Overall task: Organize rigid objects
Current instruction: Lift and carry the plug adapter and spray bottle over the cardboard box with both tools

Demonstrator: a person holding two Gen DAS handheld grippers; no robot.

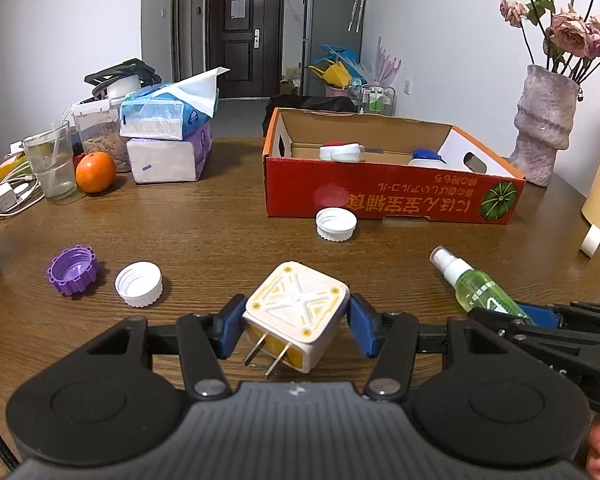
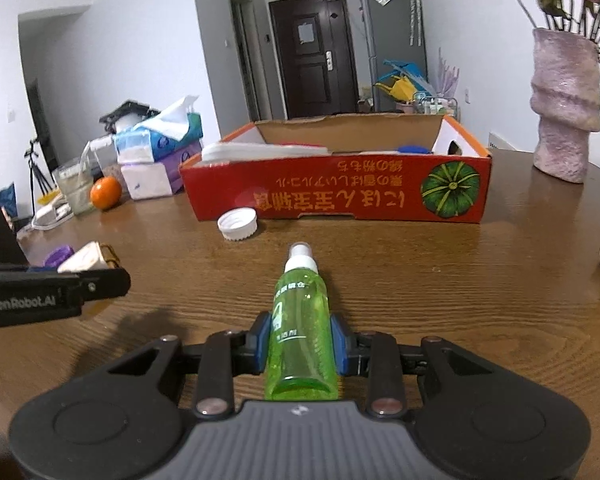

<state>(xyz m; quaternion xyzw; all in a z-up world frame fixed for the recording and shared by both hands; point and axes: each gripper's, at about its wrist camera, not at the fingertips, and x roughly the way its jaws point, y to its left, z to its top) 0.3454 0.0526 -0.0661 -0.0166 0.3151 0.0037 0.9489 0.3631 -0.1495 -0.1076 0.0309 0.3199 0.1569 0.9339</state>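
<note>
My left gripper (image 1: pixel 296 330) is shut on a white and yellow plug adapter (image 1: pixel 298 316), its two prongs pointing toward the camera. My right gripper (image 2: pixel 302 346) is shut on a green spray bottle (image 2: pixel 302 320), nozzle pointing away toward the box. That bottle (image 1: pixel 476 284) and the right gripper's fingers (image 1: pixel 540 318) also show at the right of the left wrist view. A red cardboard box (image 1: pixel 380 196) stands open at the back, also seen as box (image 2: pixel 340 196); it holds a white and red item (image 1: pixel 342 151) and a blue-capped item (image 1: pixel 426 157).
Loose lids lie on the wooden table: a purple cap (image 1: pixel 73 270), a white cap (image 1: pixel 139 284) and a second white cap (image 1: pixel 336 224) before the box. Tissue packs (image 1: pixel 168 136), an orange (image 1: pixel 95 172), a glass (image 1: pixel 54 166) at back left. A vase (image 1: pixel 542 124) back right.
</note>
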